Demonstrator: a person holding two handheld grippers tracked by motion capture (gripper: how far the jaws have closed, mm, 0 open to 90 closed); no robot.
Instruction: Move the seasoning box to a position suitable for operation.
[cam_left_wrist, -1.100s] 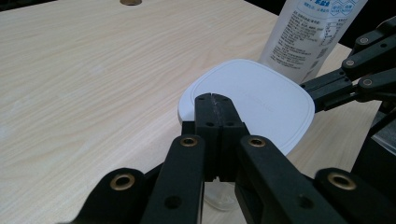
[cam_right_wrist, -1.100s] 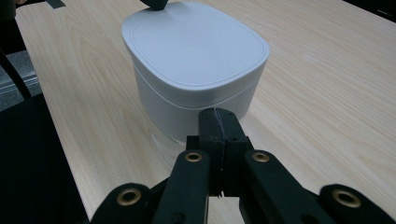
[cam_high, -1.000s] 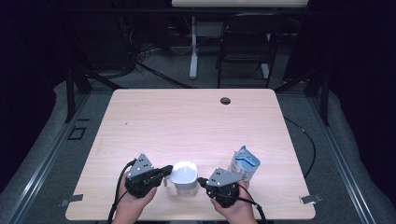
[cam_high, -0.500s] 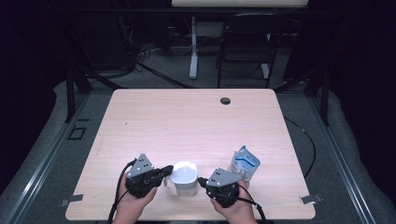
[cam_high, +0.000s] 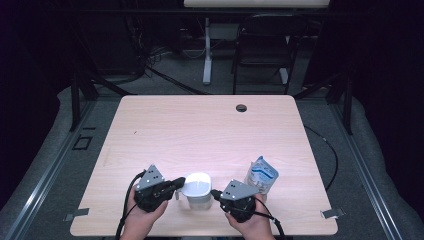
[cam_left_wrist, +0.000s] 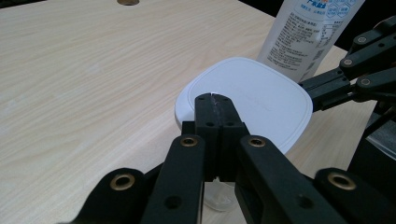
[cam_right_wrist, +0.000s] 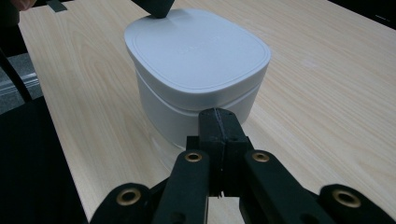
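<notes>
A white squarish container with a rounded lid (cam_high: 197, 186) (cam_left_wrist: 252, 100) (cam_right_wrist: 196, 56) stands near the table's front edge between both grippers. My left gripper (cam_high: 180, 182) (cam_left_wrist: 213, 97) is shut, its tips at the lid's left rim, touching it or just above. My right gripper (cam_high: 214, 192) (cam_right_wrist: 219, 114) is shut too, its tips close to the container's lower wall; contact cannot be judged. The right gripper's linkage (cam_left_wrist: 355, 77) shows beyond the lid. A white and blue printed pouch (cam_high: 261, 175) (cam_left_wrist: 308, 32) stands upright to the right of the container.
The light wooden table (cam_high: 200, 130) has a round cable hole (cam_high: 241, 107) near its far edge. Grey tape strips (cam_high: 332, 213) mark the front corners. A chair (cam_high: 260, 55) and a desk leg stand on the floor behind the table.
</notes>
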